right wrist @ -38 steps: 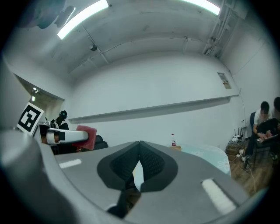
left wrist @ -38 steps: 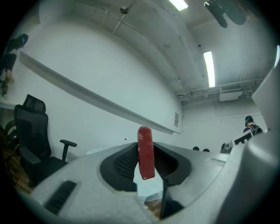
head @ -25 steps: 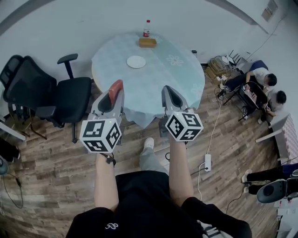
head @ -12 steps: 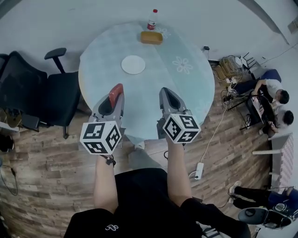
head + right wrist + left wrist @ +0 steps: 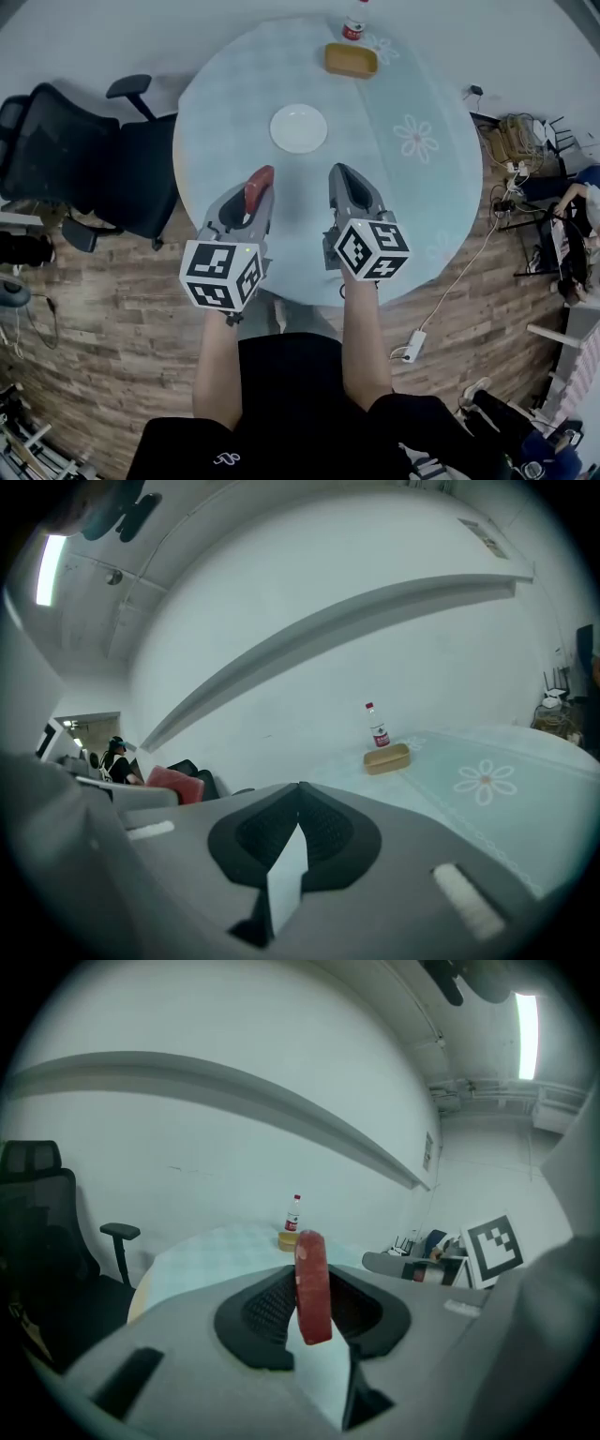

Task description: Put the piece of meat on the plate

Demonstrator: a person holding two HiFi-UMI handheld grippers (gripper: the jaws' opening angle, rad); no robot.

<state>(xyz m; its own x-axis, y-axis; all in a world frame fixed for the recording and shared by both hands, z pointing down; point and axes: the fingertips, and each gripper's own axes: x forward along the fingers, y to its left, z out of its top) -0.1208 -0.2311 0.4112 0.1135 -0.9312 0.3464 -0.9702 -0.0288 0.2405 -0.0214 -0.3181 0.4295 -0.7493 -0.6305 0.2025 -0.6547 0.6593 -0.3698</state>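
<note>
Both forearms (image 5: 217, 361) reach forward side by side, the left gripper (image 5: 251, 199) clamping a piece of meat (image 5: 259, 184), the right gripper (image 5: 345, 178) with its jaws together, empty.

Floor: brown plank floor (image 5: 103, 347), near and to both sides.
Wall: plain white wall (image 5: 112, 37), far side.
Table: round table (image 5: 225, 103) in pale blue flowered cloth, centre.
Seating: black office chair (image 5: 84, 159), left of the table.
Light: lit ceiling strip lamp (image 5: 527, 1024).

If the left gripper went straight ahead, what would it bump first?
Probably the white plate, just ahead of the left gripper and its meat; height is hard to judge.
</note>
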